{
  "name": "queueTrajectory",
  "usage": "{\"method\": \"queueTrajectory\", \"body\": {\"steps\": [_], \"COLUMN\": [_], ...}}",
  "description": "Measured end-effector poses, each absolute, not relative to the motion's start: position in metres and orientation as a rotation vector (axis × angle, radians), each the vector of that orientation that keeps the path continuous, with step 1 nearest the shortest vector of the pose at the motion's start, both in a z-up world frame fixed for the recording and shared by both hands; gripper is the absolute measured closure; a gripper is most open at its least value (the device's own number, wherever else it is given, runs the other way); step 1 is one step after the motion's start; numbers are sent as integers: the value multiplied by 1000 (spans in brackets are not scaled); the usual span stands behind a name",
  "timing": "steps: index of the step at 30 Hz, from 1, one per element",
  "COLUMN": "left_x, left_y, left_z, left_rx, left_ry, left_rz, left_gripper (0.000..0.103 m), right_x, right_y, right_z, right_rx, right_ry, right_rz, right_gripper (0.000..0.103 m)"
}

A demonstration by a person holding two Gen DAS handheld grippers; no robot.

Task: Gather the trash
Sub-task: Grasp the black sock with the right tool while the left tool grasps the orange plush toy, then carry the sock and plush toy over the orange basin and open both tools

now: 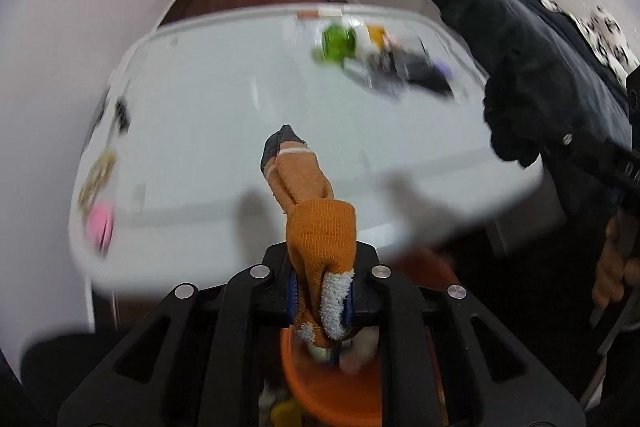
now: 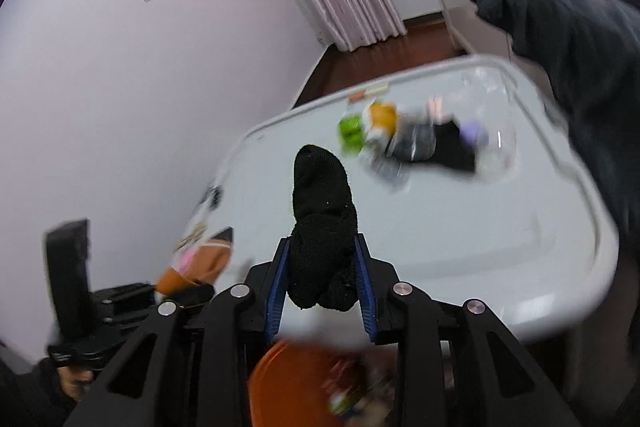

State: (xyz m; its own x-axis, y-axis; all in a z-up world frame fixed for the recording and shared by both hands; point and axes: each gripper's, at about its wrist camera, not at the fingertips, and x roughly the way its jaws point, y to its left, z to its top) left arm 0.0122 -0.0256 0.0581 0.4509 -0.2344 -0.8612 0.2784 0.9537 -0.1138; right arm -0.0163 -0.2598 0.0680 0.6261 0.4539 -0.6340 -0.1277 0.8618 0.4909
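My left gripper (image 1: 320, 297) is shut on an orange sock (image 1: 316, 223) with a grey toe and a white fluffy cuff; the sock sticks up and forward over the white table (image 1: 200, 107). My right gripper (image 2: 322, 283) is shut on a black sock (image 2: 320, 195) bunched between its blue pads. Under both grippers stands an orange bin (image 1: 320, 391), also in the right wrist view (image 2: 288, 379), with blurred trash inside. The right wrist view shows the left gripper (image 2: 188, 291) and its orange sock (image 2: 200, 261) at lower left.
A blurred pile lies on the table's far right: a green thing (image 1: 338, 41), a black sock (image 1: 424, 75), a clear container (image 2: 492, 131). Small items, one pink (image 1: 100, 223), lie along the left edge. A dark coat (image 1: 520, 47) hangs at right. The wall is to the left.
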Motion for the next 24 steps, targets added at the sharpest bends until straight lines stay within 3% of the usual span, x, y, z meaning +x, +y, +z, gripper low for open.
{"method": "queueTrajectory", "body": {"steps": [6, 16, 17, 19, 20, 21, 24], "left_x": [-46, -54, -53, -50, -50, -50, -50], "left_y": [-33, -38, -38, -37, -36, -36, -37], "left_z": [27, 5, 3, -1, -3, -4, -8], "left_rx": [88, 41, 40, 43, 48, 53, 57], "left_ry": [1094, 1167, 1174, 1196, 1202, 1212, 1234], "left_rz": [-376, -400, -393, -376, -359, -351, -352], "left_gripper": [88, 88, 84, 57, 30, 16, 16], "right_x": [-79, -95, -94, -91, -91, -91, -90], "right_y": [-233, -206, -205, -205, -206, -209, -216], "right_z": [47, 21, 19, 11, 7, 4, 5], "right_rx": [420, 327, 323, 319, 322, 333, 355], "right_ry": [988, 1107, 1114, 1141, 1155, 1165, 1151], "right_rz": [357, 357, 356, 349, 342, 338, 329], "right_gripper": [71, 70, 67, 57, 54, 54, 54]}}
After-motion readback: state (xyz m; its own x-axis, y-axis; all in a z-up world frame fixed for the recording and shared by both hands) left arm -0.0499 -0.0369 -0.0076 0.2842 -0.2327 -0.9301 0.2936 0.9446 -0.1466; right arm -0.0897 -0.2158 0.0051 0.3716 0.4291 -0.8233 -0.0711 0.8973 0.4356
